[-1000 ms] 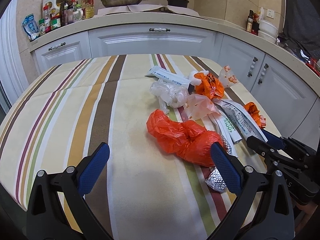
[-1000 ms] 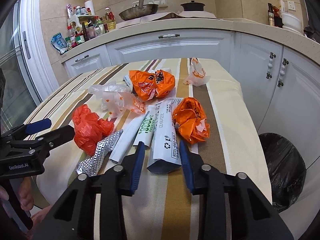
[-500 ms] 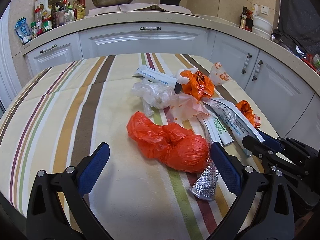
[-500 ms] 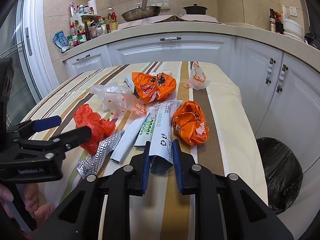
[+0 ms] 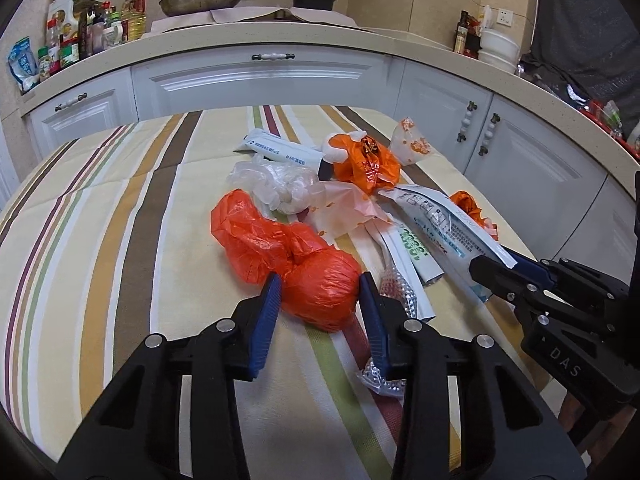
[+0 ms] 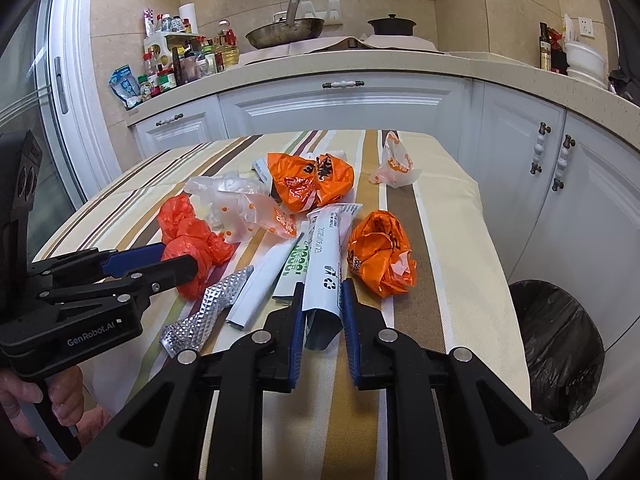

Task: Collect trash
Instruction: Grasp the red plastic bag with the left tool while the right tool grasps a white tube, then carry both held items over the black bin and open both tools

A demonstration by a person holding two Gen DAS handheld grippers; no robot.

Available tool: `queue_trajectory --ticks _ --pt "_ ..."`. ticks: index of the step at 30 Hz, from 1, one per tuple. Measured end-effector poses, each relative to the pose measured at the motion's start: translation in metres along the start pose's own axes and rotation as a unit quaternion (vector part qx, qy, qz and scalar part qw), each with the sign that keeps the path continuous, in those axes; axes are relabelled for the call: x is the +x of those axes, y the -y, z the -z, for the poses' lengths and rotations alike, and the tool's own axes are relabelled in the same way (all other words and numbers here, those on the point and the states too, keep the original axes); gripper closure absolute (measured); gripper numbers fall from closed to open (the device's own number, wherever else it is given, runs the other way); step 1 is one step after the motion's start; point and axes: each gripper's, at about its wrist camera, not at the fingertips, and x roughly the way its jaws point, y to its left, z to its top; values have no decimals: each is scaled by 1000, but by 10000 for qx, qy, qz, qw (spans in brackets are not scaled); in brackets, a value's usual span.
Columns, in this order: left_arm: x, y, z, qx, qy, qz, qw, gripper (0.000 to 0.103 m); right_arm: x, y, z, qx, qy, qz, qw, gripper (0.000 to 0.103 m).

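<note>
Trash lies heaped on the striped tablecloth (image 5: 120, 220). My left gripper (image 5: 320, 292) is closing around the round near end of a red plastic bag (image 5: 304, 256), and both blue pads touch its sides. From the right wrist view the same gripper (image 6: 176, 258) reaches onto the red bag (image 6: 188, 240) from the left. My right gripper (image 6: 322, 300) is closing on the near end of a white printed pouch (image 6: 330, 256), which crumples between the pads. In the left wrist view the right gripper (image 5: 496, 268) pinches that pouch (image 5: 436, 224).
A crumpled orange bag (image 6: 380, 256) lies right of the pouch, another orange bag (image 6: 310, 180) farther back. A foil strip (image 6: 208, 312), a green-lettered packet (image 6: 296, 268) and clear bags (image 5: 280, 184) lie between. A black-lined bin (image 6: 560, 344) stands below the table's right edge. White cabinets surround.
The left jaws went from wide open to closed around the red bag's end. The right jaws narrowed onto the white pouch, which now crumples between them.
</note>
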Motion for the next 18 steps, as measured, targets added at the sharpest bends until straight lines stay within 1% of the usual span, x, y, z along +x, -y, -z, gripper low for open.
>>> queue_trajectory --ticks 3,9,18 --pt "-1 -1 1 -10 16 -6 10000 66 -2 -1 -1 -17 24 -7 10000 86" --pt "-8 -7 3 -32 89 -144 9999 68 -8 -1 -2 -22 135 3 9999 88" --pt "-29 -18 -2 -136 282 -258 9992 68 -18 -3 -3 -48 249 -15 9997 89"
